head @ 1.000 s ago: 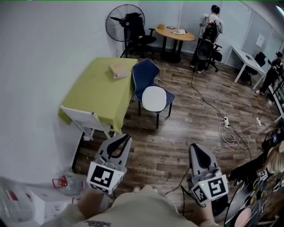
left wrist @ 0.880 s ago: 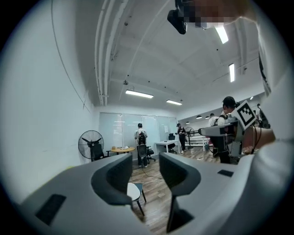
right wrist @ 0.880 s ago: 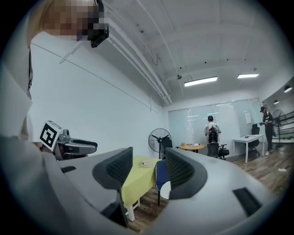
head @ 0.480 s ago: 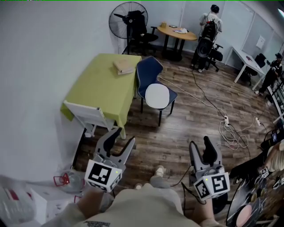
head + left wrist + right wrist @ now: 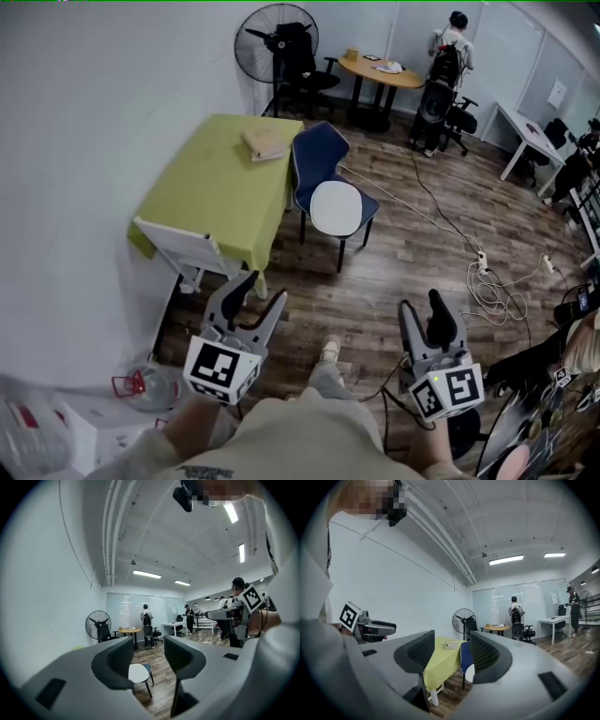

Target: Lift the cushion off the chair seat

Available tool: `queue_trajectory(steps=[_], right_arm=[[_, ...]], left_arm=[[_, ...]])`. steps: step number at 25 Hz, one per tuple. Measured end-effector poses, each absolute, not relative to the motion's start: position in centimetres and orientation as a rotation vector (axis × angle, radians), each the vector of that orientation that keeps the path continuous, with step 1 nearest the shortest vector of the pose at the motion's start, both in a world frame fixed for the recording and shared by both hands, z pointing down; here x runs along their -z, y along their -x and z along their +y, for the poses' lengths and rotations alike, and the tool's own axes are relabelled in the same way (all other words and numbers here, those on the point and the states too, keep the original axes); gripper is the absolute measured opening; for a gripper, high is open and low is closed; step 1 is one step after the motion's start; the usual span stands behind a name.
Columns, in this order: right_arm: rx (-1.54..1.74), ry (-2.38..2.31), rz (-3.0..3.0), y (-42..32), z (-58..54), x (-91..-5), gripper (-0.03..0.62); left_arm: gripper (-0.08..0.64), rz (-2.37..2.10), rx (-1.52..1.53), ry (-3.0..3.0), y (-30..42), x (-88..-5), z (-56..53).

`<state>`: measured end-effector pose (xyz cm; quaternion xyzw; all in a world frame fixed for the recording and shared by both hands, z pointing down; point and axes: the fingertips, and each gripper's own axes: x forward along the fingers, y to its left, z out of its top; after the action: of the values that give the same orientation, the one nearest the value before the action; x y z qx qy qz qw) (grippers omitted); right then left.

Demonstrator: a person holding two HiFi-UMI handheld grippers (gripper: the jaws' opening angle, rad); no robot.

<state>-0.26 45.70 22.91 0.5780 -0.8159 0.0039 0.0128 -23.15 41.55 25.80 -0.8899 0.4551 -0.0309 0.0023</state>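
A white oval cushion (image 5: 336,208) lies on the seat of a dark blue chair (image 5: 319,155) beside the table, well ahead of both grippers. In the left gripper view the cushion (image 5: 138,672) shows far off between the jaws. The right gripper view catches the chair (image 5: 465,658) and an edge of the cushion (image 5: 470,673). My left gripper (image 5: 261,292) and right gripper (image 5: 423,309) are held low near the person's body. Both point level toward the chair. Their jaws have just been opening and stand open, with nothing between them.
A yellow-green covered table (image 5: 211,192) with a tan book (image 5: 264,143) stands left of the chair, and a white frame (image 5: 183,248) leans at its near end. Cables (image 5: 487,281) trail over the wooden floor at right. A fan (image 5: 275,42), a round table (image 5: 380,70) and a person (image 5: 448,52) are at the back.
Both grippers' jaws went from shut to open. The person has stepped a little toward the chair; a foot now shows between the grippers.
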Motion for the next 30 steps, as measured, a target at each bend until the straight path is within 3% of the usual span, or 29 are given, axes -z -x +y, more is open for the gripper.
queue_trajectory(steps=[13,30], right_arm=[[-0.097,-1.794,-2.533,-5.2,33.8,-25.7,0.235],[-0.269,-1.712,-2.549,-17.2,14.3,-29.9,0.235]], left_arm=[[0.196,1.488,0.24,2.797,19.0,-29.0,30.4],[0.196,1.55,0.353,2.81,6.6,-30.9,10.8]])
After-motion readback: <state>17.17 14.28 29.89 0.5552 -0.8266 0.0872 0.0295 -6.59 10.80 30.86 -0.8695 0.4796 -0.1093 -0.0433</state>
